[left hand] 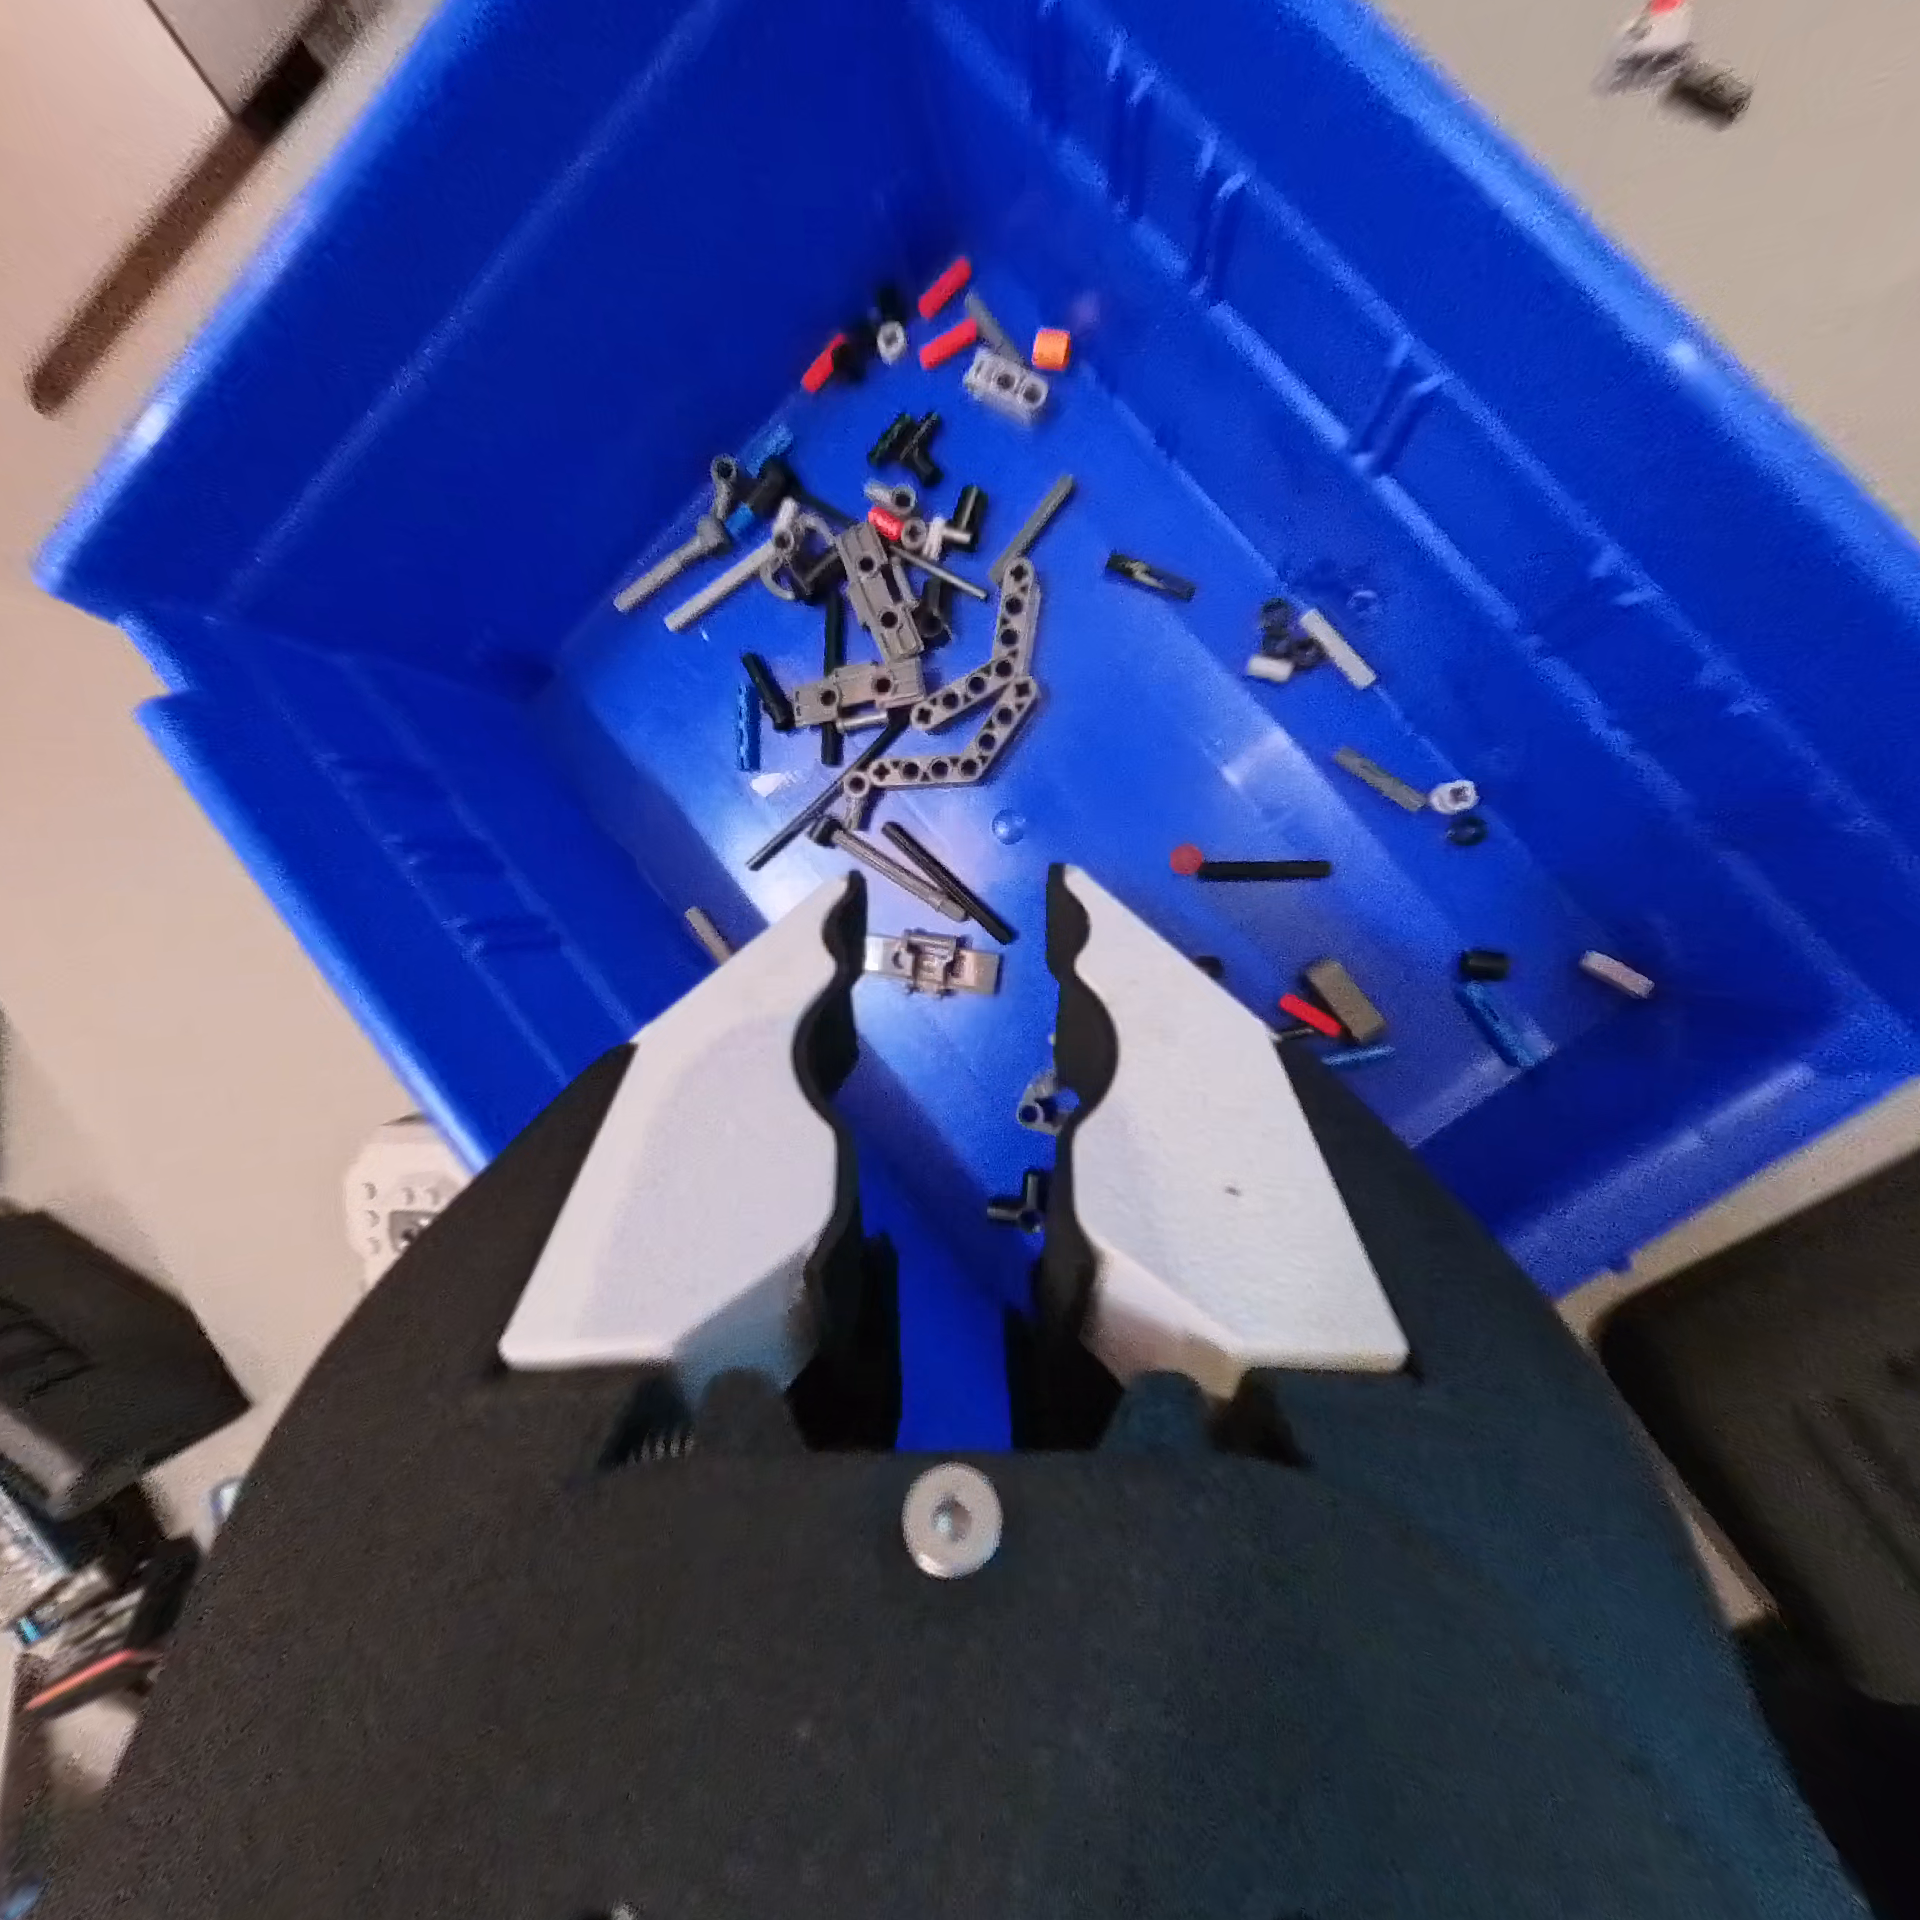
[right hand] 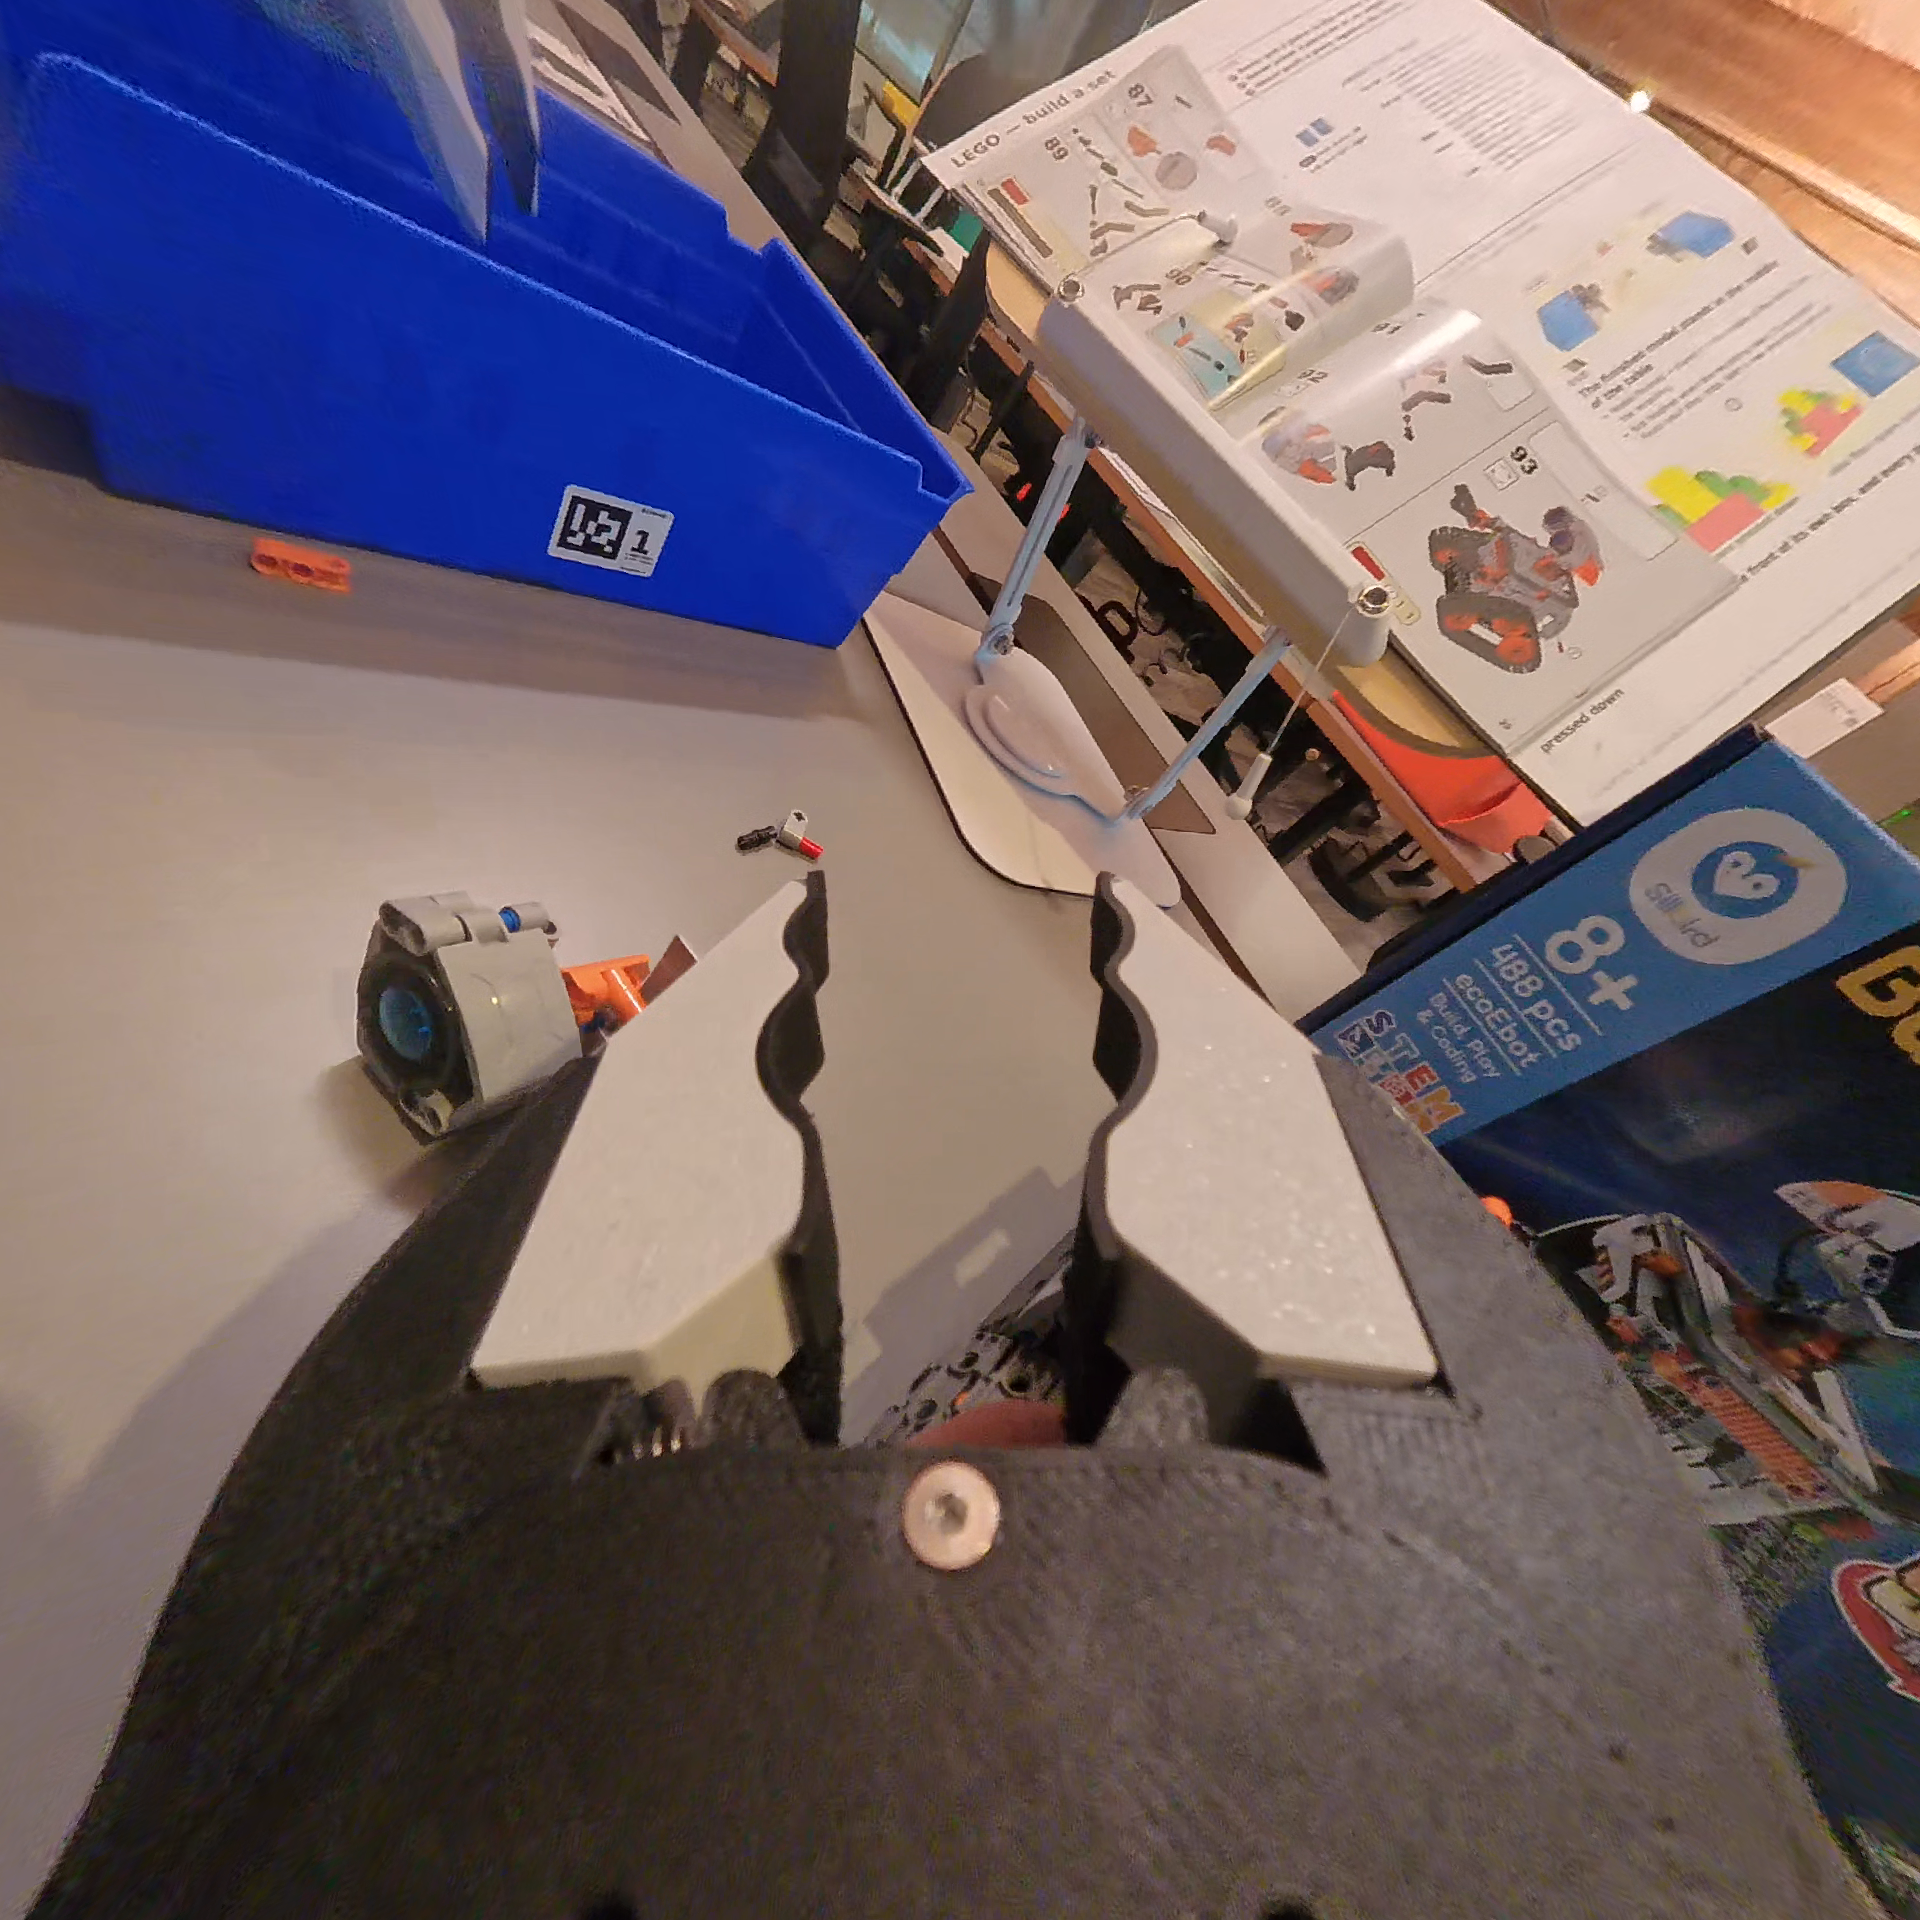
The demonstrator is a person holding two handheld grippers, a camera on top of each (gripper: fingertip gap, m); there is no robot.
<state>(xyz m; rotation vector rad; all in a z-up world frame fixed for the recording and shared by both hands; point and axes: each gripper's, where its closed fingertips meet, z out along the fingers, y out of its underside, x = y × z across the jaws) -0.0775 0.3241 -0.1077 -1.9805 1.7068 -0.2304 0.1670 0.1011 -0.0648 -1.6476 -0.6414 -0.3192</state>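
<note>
My left gripper (left hand: 954,883) is open and empty, held over a blue plastic bin (left hand: 436,436). Several small building parts lie on the bin floor: a cluster of grey beams (left hand: 914,665), black axles and red pins. A flat grey part (left hand: 932,961) lies just beyond and between the fingertips. My right gripper (right hand: 956,888) is open and empty above a grey table (right hand: 260,790). A grey motor-like block with a blue lens (right hand: 457,1013) sits left of its left finger (right hand: 665,1132), with an orange piece (right hand: 613,987) beside it. The bin also shows in the right wrist view (right hand: 416,395), with the other gripper's fingers above it.
A tiny grey, black and red pin assembly (right hand: 784,834) lies on the table ahead of the right gripper. A flat orange part (right hand: 299,568) lies by the bin. A stand (right hand: 1049,717) holds an instruction sheet (right hand: 1455,343). A blue toy box (right hand: 1662,1091) is at right. The grippers' ends are close to 35 cm from one another. My right gripper is the nearer one to the orange piece (right hand: 613,987): about 7 cm, against 30 cm.
</note>
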